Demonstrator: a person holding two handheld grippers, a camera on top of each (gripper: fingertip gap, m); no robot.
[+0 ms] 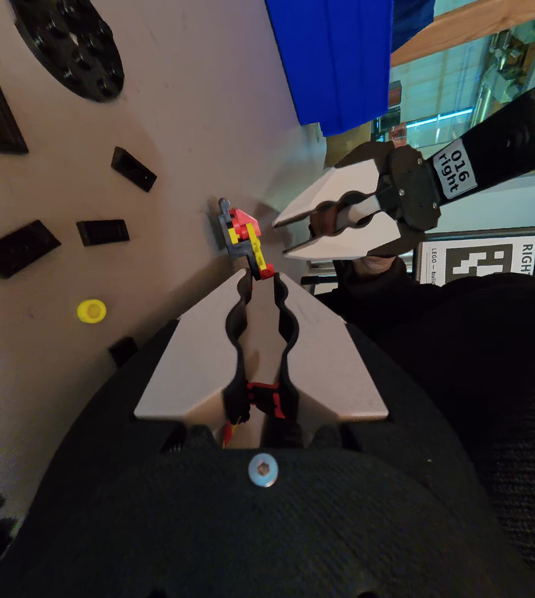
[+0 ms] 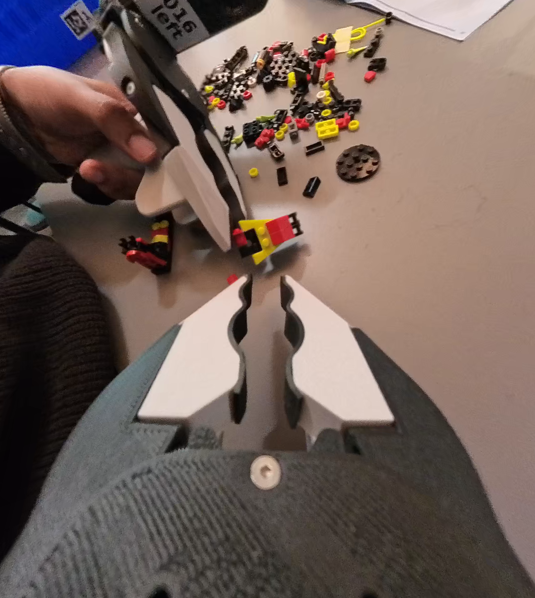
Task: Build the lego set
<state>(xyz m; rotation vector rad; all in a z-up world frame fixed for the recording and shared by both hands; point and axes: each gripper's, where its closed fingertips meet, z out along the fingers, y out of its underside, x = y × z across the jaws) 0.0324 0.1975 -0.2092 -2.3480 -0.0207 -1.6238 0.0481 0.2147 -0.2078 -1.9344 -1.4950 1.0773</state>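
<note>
A small lego assembly of red, yellow, black and grey pieces is held by its red end between the fingertips of my left gripper, just above the table. It also shows in the right wrist view, at the tip of the left gripper. My right gripper is open and empty, its tips a short way in front of the assembly. In the left wrist view the right gripper sits just right of the assembly without touching it. A second black, red and yellow sub-assembly lies on the table to the left.
A pile of loose pieces lies farther back, with a black round plate and some black bricks nearer. A tiny red piece lies by my right fingertip. A yellow round stud, a blue object and paper are around.
</note>
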